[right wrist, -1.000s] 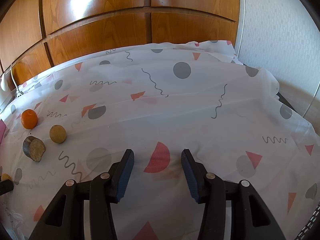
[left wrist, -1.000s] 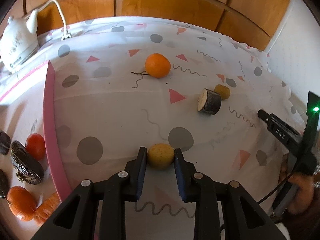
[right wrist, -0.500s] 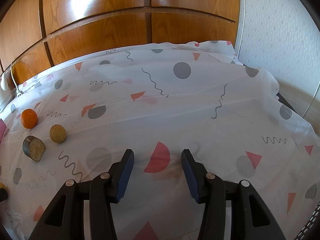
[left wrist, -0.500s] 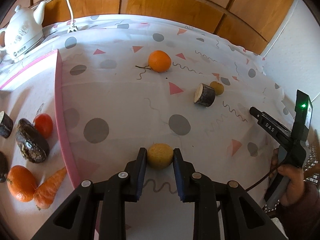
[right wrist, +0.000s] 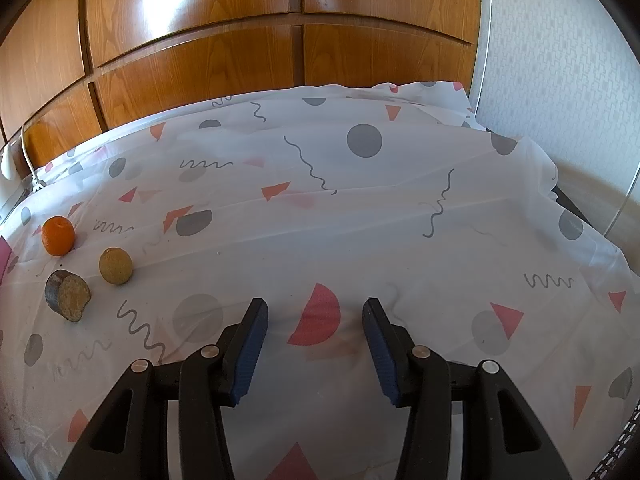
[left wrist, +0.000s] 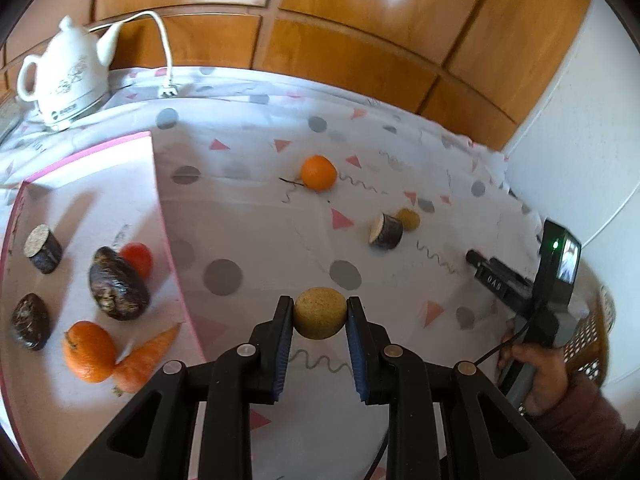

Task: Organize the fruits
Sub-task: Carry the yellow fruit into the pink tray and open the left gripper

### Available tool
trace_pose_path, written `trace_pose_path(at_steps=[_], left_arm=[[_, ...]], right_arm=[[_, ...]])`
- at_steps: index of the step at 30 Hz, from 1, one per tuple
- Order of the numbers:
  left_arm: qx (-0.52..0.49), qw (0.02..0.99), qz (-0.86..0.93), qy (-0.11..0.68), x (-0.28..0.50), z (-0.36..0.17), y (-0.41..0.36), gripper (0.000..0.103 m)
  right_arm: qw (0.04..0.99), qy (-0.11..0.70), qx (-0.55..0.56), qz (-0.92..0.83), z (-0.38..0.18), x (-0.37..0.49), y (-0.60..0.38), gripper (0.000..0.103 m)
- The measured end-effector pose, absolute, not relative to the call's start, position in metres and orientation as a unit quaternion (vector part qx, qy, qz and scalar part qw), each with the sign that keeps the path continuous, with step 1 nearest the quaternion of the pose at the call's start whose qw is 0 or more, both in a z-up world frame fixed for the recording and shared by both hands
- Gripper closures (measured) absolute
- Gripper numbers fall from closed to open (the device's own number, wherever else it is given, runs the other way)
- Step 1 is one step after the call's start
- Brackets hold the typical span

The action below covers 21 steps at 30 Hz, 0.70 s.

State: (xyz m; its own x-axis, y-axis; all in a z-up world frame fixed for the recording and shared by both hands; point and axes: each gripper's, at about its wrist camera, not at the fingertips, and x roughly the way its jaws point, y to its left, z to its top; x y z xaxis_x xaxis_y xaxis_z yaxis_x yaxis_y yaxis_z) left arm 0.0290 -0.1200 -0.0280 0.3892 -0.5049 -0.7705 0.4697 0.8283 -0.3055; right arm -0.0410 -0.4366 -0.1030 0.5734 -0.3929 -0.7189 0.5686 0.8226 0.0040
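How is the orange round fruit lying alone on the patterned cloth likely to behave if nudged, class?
The orange round fruit would probably roll readily, as its shape looks near-spherical. The patterned cloth beneath looks slightly wrinkled, which may slow it. Its dimpled peel probably offers fair grip.

The left gripper (left wrist: pixel 320 318) has its jaws clamped, angled downward; the right gripper (right wrist: pixel 316 320) has jaws apart, apparently empty.

I see a white tablecloth (right wrist: pixel 360 220) patterned with grey dots, pink-red triangles and dark squiggles. An orange (left wrist: pixel 318 173) sits on it; a tan-yellow ball (left wrist: pixel 320 313) shows between blue pads (left wrist: pixel 281 344). The tray (left wrist: pixel 160 216) is white, pink-rimmed; the kettle (left wrist: pixel 68 76) white.
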Motion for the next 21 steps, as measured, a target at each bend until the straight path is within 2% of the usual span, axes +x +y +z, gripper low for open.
trace_pose_path(at_steps=[10, 21], left_arm=[[-0.062, 0.843, -0.269, 0.461, 0.031, -0.017, -0.084, 0.077], [-0.133, 0.859, -0.170, 0.465, 0.046, -0.028, 0.002, 0.077]], right_arm=[[0.876, 0.378, 0.119, -0.275, -0.101, -0.044, -0.435, 0.053], [0.858, 0.410, 0.155, -0.266, -0.093, -0.044, -0.437, 0.052]])
